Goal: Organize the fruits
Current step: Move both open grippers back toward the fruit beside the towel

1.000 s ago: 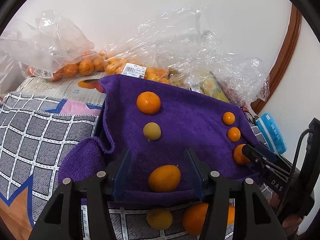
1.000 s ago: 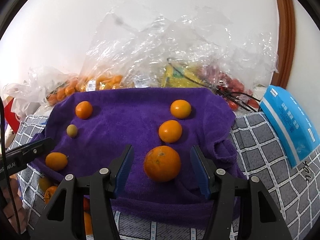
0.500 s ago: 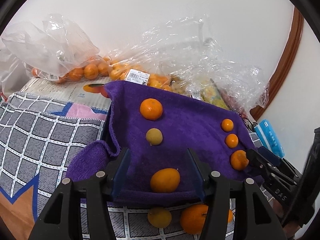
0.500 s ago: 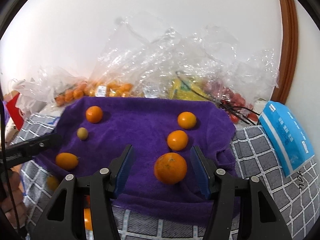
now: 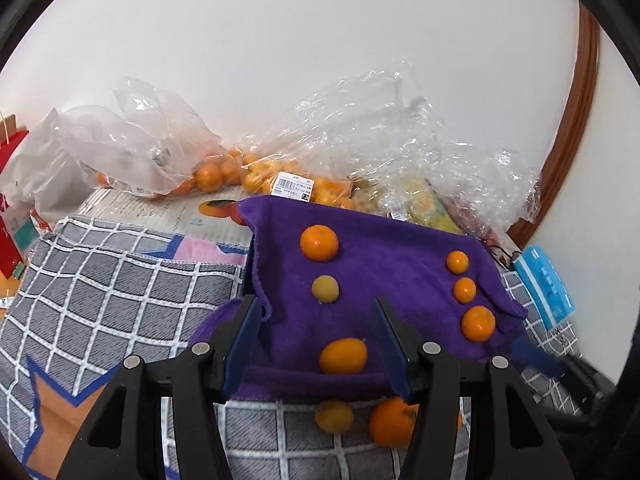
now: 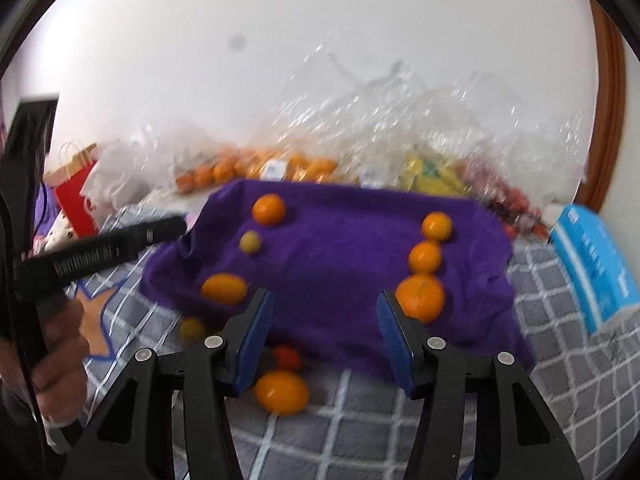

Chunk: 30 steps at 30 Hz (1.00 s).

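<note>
A: Okay, grippers?
B: My left gripper [image 5: 316, 344] is spread wide, holding nothing; an oval orange fruit [image 5: 343, 356] lies between its fingers on the purple towel [image 5: 392, 272]. My right gripper [image 6: 324, 336] is spread too, empty, over bare towel.
A: Fruit?
B: Three on the towel's left, three on its right. Loose ones [image 6: 282, 392] lie on the checked cloth [image 5: 112, 280] by the near edge.
</note>
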Tool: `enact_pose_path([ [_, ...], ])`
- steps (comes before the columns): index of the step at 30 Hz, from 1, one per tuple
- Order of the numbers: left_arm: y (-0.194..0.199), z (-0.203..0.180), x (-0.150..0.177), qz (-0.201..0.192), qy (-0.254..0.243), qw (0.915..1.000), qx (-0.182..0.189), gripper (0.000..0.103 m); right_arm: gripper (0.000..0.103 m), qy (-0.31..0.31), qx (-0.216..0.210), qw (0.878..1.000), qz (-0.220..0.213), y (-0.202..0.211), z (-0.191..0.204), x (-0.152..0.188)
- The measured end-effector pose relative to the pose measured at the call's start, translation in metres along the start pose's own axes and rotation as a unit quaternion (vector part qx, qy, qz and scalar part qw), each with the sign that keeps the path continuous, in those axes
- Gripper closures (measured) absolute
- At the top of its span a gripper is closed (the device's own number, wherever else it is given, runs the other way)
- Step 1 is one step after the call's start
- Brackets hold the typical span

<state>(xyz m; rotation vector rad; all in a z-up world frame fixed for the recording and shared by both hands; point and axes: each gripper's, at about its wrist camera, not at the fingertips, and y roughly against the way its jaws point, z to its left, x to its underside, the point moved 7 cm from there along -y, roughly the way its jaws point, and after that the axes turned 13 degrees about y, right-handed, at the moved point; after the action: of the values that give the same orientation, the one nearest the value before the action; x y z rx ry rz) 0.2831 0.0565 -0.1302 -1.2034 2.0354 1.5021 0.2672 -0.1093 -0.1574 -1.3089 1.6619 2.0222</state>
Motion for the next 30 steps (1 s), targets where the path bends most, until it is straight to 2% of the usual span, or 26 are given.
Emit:
enact_pose_path([
  [3, 0.009, 0.011, 0.007, -0.005, -0.013, 0.9997, -0.021, 0.047, 0.052, -0.007, -0.011, 1.0, 0.014, -0.006, 0.008, 0.014],
  [6, 0.016, 0.024, 0.012, -0.004, -0.006, 0.9997, -0.025, 0.047, 0.052, -0.007, -0.02, 0.999, 0.028, -0.011, 0.016, 0.025],
  [11, 0.023, 0.047, 0.024, -0.003, 0.014, 0.9996, -0.023, 0.047, 0.052, 0.005, -0.024, 0.999, 0.045, -0.022, 0.027, 0.036],
  [14, 0.02, 0.055, 0.033, -0.004, 0.025, 0.9997, -0.005, 0.046, 0.053, 0.008, -0.013, 0.999, 0.046, -0.025, 0.028, 0.039],
  [17, 0.013, 0.057, 0.04, 0.008, 0.031, 0.9995, 0.0, 0.046, 0.059, 0.009, -0.017, 0.999, 0.047, -0.025, 0.027, 0.041],
  [26, 0.013, 0.047, 0.045, 0.006, 0.019, 0.9997, 0.012, 0.046, 0.06, 0.023, -0.02, 0.998, 0.051, -0.025, 0.031, 0.043],
  [30, 0.011, 0.048, 0.047, 0.01, 0.022, 0.9996, 0.016, 0.046, 0.065, 0.031, -0.022, 0.996, 0.075, -0.031, 0.033, 0.049],
])
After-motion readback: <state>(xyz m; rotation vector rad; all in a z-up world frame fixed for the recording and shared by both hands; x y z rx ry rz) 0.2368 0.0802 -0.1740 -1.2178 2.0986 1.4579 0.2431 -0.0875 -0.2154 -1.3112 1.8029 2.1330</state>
